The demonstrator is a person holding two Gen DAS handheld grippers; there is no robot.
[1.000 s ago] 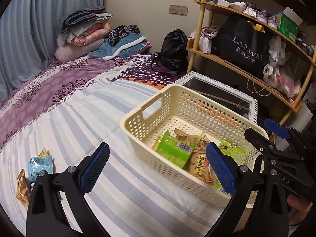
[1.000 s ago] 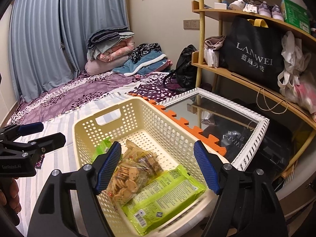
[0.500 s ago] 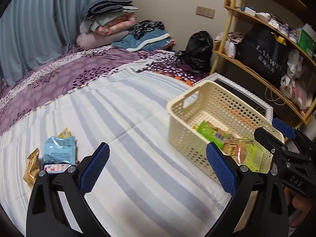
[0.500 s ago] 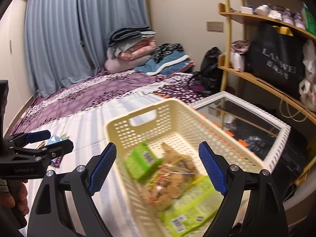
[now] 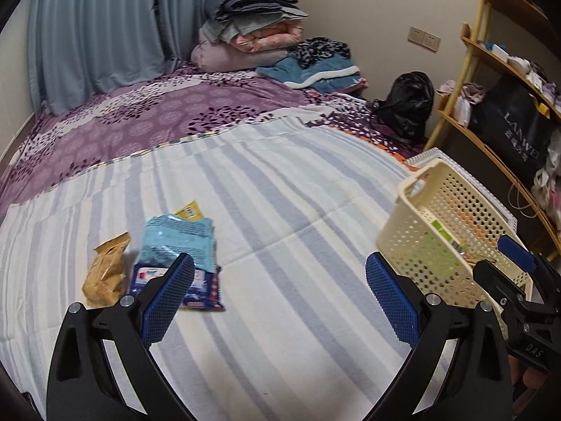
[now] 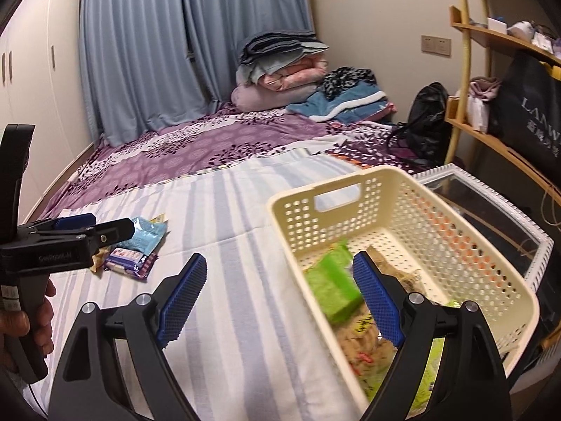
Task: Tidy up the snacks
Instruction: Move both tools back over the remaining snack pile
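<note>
Loose snacks lie on the striped sheet: a light blue packet, a brown packet, a yellow packet and a purple-edged packet. My left gripper hovers just right of them, open and empty, and in the right wrist view the left gripper shows from the side over the blue packet. The cream basket stands at the right. My right gripper is open and empty over the basket's near left rim. A green packet and a cracker bag lie inside.
Purple bedding and folded quilts fill the far end of the bed. Beyond the basket, off the bed edge, sit a white-framed glass panel, a black backpack and a wooden shelf with bags. A hand holds the left gripper.
Both grippers have swung left, away from over the basket toward the loose snacks, so the basket now sits at the right. The right jaws stand a little wider than a second ago.
</note>
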